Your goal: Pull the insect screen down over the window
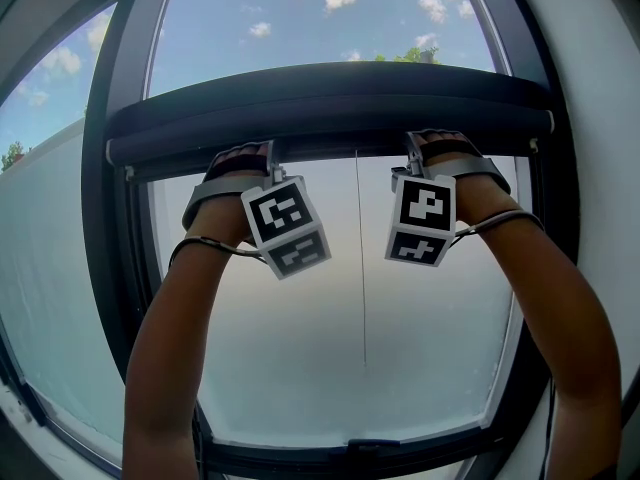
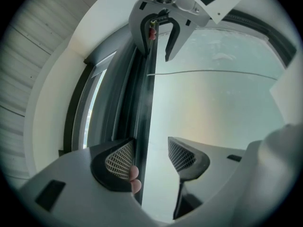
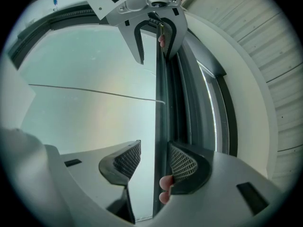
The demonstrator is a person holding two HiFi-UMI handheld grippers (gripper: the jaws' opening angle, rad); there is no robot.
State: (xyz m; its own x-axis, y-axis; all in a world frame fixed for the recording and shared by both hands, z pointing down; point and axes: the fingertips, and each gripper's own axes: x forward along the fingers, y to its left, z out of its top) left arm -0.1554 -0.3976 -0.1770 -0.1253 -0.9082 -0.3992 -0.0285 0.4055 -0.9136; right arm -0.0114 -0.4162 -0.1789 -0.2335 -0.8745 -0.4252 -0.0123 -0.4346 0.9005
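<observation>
Window in a dark frame (image 1: pixel 105 218), with open sky (image 1: pixel 300 28) above and a pale wall (image 1: pixel 605 118) at the right. The insect screen's pull bar (image 1: pixel 330 108) lies level across the upper part of the opening, so in my judgement most of the travel is yet to be made. My left gripper (image 2: pixel 151 162) is raised to the bar with its jaws parted. The bar's edge stands between them against the outer pad (image 2: pixel 119 161), with the other pad clear of it; nothing is clamped. A thin pull cord (image 1: pixel 362 258) hangs from the bar's middle, between my hands and free of both. My right gripper (image 3: pixel 154 167) mirrors the left: released, with the bar's edge against one pad (image 3: pixel 185 164) and a gap on the other side. To do this well, both grippers should bite the edge squarely before any pull, then descend together and level, lest the bar cock sideways. The cord may swing into a jaw. The frame's right side (image 1: pixel 556 183) stands close to my right wrist.
</observation>
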